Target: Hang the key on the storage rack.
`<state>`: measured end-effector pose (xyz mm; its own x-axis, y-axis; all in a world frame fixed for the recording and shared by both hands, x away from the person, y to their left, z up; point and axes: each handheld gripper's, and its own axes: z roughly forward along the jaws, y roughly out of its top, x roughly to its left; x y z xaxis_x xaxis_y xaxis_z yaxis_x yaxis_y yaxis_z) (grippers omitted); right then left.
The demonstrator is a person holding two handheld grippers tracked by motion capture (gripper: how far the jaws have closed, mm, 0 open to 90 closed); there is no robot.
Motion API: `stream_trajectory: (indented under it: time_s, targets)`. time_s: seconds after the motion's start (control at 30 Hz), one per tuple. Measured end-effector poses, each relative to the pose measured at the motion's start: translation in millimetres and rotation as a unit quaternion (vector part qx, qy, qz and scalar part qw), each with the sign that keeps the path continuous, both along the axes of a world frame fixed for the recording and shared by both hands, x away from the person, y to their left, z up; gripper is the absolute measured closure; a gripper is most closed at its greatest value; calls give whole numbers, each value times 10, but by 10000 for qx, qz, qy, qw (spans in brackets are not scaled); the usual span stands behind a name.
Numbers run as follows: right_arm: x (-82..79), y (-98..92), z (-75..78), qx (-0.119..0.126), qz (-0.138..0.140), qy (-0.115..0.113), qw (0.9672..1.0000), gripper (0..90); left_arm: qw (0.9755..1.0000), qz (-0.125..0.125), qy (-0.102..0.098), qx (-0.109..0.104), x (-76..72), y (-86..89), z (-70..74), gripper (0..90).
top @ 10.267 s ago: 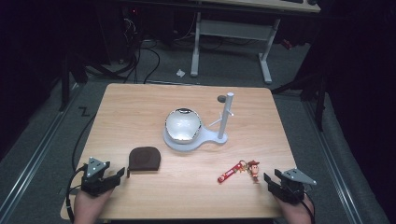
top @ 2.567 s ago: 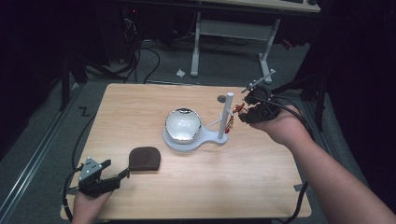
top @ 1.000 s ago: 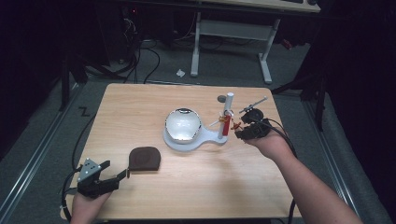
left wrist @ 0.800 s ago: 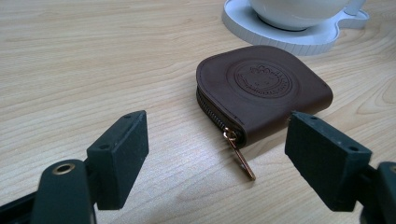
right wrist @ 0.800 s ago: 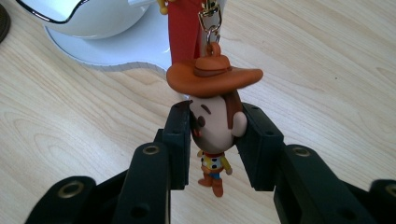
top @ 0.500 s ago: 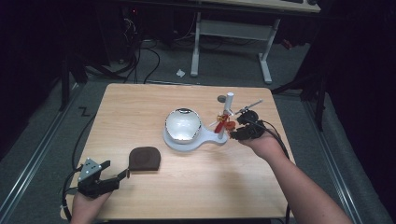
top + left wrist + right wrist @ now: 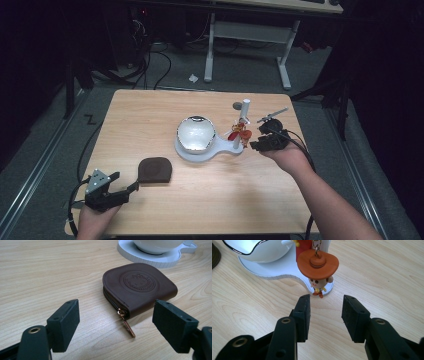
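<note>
A cowboy-figure keychain [image 7: 318,267] with an orange hat hangs by its ring from the white stand's post [image 7: 244,116]; it also shows as a keychain [image 7: 238,132] in the high view. My right gripper [image 7: 325,312] sits just short of it, open. Its jaws have just been opening and nothing is between them. In the high view the right gripper [image 7: 256,145] is to the right of the stand. My left gripper [image 7: 117,325] stands open near the table's front left, facing a brown zipped pouch [image 7: 138,287] that lies flat just beyond its jaws.
The stand's white base [image 7: 187,151] carries a shiny white bowl [image 7: 196,133] at mid-table. A dark round cap [image 7: 237,105] lies behind the post. Bare wood spreads between the pouch [image 7: 155,170] and the right hand. Dark floor, cables and desk legs surround the table.
The right gripper let go of the keychain, which now hangs from the stand, and its jaws have spread apart. The left gripper has not moved.
</note>
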<state>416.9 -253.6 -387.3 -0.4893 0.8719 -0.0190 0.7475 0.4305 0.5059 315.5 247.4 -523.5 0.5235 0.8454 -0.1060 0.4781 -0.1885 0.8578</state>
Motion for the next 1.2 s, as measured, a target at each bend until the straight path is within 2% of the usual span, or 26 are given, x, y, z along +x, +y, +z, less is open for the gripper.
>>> stream_trajectory:
  time_s: [0.33, 0.63, 0.9, 1.0, 1.07, 1.1, 1.2]
  targets:
    - [-103, -114, 125, 22, -49, -235, 9997, 552, 10000, -32, 3, 28, 6, -21, -5, 224]
    - [-169, -194, 108, 45, -72, -376, 9993, 515, 10000, -59, 38, 27, 16, -33, -11, 225]
    - [-296, -228, 0, 46, -26, -585, 9983, 510, 9998, -124, 123, -20, 34, -75, -12, 243]
    - [-359, -251, -66, 136, -60, -624, 9979, 504, 9998, -138, 162, -53, 32, -82, -11, 251]
    - [-420, -266, -115, 192, -44, -779, 9968, 505, 9997, -134, 172, -63, 30, -86, -9, 254]
    - [-447, -271, -137, 206, -53, -769, 9968, 499, 9997, -134, 178, -69, 29, -87, -8, 255]
    - [-546, -299, -229, 291, -74, -931, 9952, 498, 9996, -142, 209, -103, 32, -96, -9, 261]
